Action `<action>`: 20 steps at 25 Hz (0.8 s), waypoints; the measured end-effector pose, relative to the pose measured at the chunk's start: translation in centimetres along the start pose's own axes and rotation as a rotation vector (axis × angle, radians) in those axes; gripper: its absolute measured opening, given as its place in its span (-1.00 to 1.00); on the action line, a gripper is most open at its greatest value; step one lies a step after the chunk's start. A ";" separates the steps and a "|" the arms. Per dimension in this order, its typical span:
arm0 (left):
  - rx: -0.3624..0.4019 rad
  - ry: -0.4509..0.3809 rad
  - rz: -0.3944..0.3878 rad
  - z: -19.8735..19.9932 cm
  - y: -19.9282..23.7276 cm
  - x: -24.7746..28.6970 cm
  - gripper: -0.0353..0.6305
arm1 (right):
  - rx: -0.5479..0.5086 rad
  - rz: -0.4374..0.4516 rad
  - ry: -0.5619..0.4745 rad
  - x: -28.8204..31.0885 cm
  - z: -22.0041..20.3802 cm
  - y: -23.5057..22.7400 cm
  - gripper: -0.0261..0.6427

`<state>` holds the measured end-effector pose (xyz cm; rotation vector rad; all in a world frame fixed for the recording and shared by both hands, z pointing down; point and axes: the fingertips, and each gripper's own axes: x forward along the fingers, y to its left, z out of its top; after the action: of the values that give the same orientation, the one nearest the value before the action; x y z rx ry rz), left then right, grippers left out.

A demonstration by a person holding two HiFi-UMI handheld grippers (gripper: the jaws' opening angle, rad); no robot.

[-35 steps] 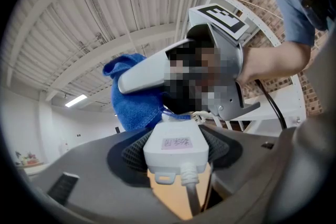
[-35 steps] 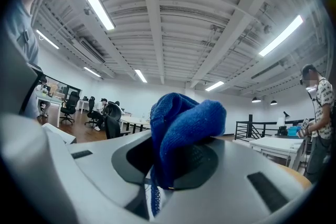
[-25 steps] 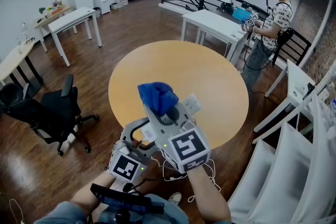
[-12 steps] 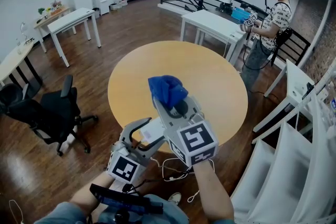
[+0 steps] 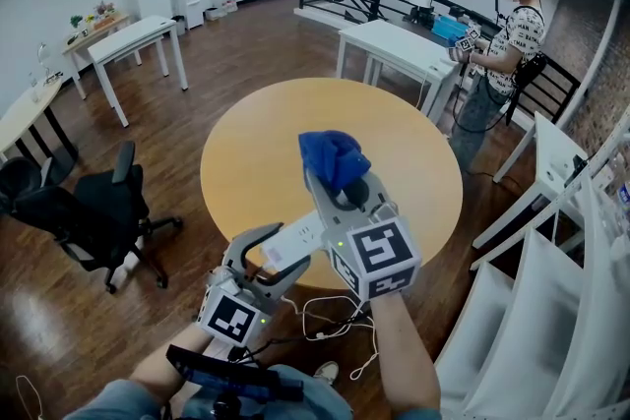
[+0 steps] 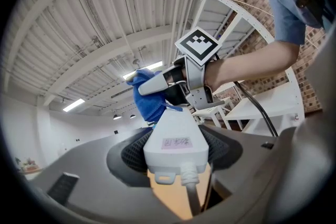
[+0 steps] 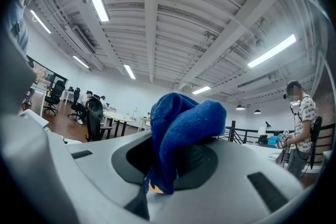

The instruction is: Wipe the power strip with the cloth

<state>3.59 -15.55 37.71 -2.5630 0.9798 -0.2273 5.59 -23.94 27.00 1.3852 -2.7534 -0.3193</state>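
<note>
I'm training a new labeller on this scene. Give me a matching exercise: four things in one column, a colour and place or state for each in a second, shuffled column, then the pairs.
1. cloth
2. power strip
3. round table
4. office chair

A. black, left of the table in the head view
B. white, clamped in the left gripper
C. tan top
D. blue, clamped in the right gripper

Pairs: 1-D, 2-B, 3-C, 4-A.

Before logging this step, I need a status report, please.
Left gripper shut on power strip. Right gripper shut on blue cloth, at strip's far end. Nothing blocking.
</note>
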 end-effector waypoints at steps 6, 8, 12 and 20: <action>0.001 0.001 -0.006 0.0 -0.1 -0.1 -0.03 | -0.001 -0.056 -0.006 -0.6 0.3 -2.4 -0.70; 0.005 0.004 -0.009 -0.1 -0.1 -0.2 -0.03 | 0.007 -0.073 -0.009 -0.9 0.2 -3.3 -0.70; 0.007 -0.002 -0.014 0.0 -0.3 -0.1 -0.03 | 0.025 -0.104 -0.009 -1.3 0.0 -4.8 -0.70; 0.006 -0.006 -0.015 0.1 -0.4 0.0 -0.03 | 0.063 -0.177 -0.022 -2.5 0.0 -7.7 -0.70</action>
<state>3.85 -15.20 37.75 -2.5644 0.9569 -0.2264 13.14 -26.39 25.58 1.6551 -2.6855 -0.2572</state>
